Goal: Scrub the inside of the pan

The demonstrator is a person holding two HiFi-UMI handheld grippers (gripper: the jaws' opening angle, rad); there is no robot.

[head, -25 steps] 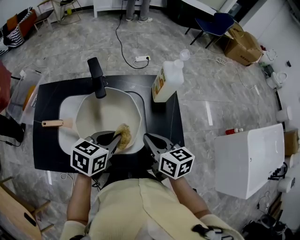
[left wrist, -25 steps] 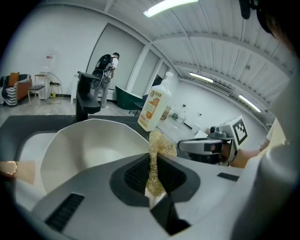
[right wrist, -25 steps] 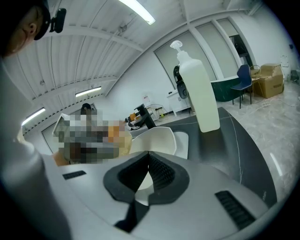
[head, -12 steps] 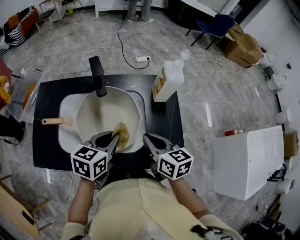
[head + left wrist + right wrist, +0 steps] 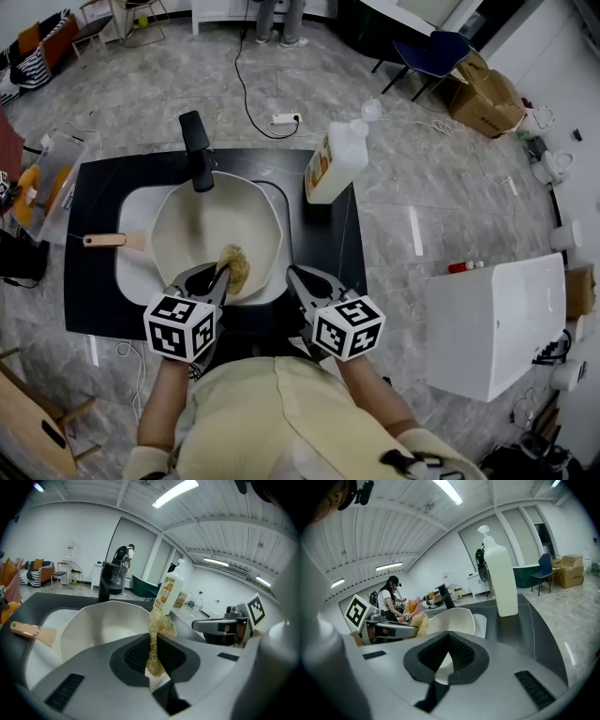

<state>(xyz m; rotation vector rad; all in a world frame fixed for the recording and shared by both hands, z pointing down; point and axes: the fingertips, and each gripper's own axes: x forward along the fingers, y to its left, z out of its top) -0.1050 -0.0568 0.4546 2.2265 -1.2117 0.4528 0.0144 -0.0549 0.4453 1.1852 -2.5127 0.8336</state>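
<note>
Straw-coloured scrubber is clamped in the left gripper's jaws at the near wall of the white pan, which sits in the sink. The right gripper hangs just beside, jaws together and empty. Firm pressure and overlapping circles across the pan's base should serve best.

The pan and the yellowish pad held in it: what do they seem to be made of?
The pan is smooth, matte white all over, perhaps ceramic-coated or enamelled metal; its handle looks like pale wood. The scrubbing pad shows coarse, straw-coloured tangled fibres, like loofah or plastic mesh; I can't tell which.
</note>
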